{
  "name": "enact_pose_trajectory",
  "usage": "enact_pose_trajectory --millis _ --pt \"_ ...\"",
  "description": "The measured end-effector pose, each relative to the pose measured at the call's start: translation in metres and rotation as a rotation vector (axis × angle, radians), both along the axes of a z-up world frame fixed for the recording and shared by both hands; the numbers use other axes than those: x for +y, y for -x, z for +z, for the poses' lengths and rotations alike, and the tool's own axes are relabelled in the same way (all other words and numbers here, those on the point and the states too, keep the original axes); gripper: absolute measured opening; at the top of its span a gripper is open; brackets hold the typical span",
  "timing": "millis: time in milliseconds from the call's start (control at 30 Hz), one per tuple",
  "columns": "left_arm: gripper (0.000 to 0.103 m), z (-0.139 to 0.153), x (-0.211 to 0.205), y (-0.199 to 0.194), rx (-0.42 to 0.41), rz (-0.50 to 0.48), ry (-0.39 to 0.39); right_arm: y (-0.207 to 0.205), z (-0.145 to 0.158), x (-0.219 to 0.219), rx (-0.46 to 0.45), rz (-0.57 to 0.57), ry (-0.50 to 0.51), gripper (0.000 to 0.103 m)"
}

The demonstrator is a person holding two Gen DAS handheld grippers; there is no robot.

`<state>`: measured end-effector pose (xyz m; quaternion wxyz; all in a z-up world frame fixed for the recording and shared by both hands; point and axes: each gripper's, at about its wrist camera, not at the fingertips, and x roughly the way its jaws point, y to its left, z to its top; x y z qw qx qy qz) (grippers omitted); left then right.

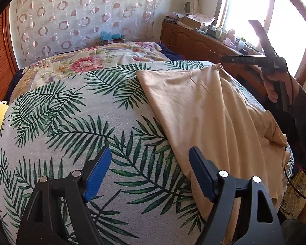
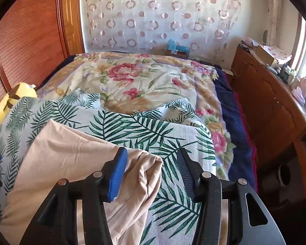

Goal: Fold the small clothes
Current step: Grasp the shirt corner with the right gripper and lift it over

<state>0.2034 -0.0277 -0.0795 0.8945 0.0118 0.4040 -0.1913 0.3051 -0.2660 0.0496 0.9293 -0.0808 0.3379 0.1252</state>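
Observation:
A beige garment [image 1: 210, 110] lies spread on the palm-leaf cloth [image 1: 71, 122] on the bed. My left gripper [image 1: 151, 161] is open and empty, with its right finger over the garment's near edge. In the right wrist view the garment [image 2: 71, 157] lies at lower left with a bunched corner [image 2: 149, 169] between the open fingers of my right gripper [image 2: 151, 163]. The right gripper also shows in the left wrist view [image 1: 242, 40], raised over the garment's far right corner, with its fingers apart.
A floral quilt [image 2: 136, 77] covers the far part of the bed. A yellow plush [image 2: 14, 100] lies at the left by the wooden headboard [image 2: 30, 40]. A wooden cabinet [image 2: 271, 106] with clutter stands right, under the window [image 1: 275, 10].

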Motion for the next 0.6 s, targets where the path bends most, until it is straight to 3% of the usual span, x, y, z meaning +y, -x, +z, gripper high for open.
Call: enact_pose_trajectory --millis 167,300,333,367,467,567,600 --pt "0.079 -0.003 -0.004 -0.002 0.005 0.006 -0.001 -0.001 -0.009 -0.003 0.044 0.049 -0.014 0.052" --pt "0.079 -0.004 -0.005 -0.002 0.009 0.013 -0.002 -0.028 -0.026 -0.008 0.105 0.033 -0.004 0.049" --pt "0.079 -0.005 -0.005 -0.001 0.010 0.014 -0.003 -0.033 -0.026 -0.008 0.115 0.032 -0.011 0.024" --pt "0.079 -0.004 -0.005 0.000 0.009 0.017 -0.004 -0.037 -0.027 -0.010 0.126 0.044 -0.028 0.009" --pt "0.079 -0.003 -0.003 0.005 0.005 0.024 -0.002 -0.030 -0.014 -0.016 0.035 0.026 -0.055 0.008" --pt "0.079 -0.001 -0.002 0.011 0.000 0.028 0.001 -0.021 -0.004 -0.018 0.004 0.000 -0.054 0.010" --pt "0.079 0.000 -0.002 0.014 -0.005 0.025 0.003 -0.016 -0.002 -0.016 -0.005 0.008 -0.030 0.021"
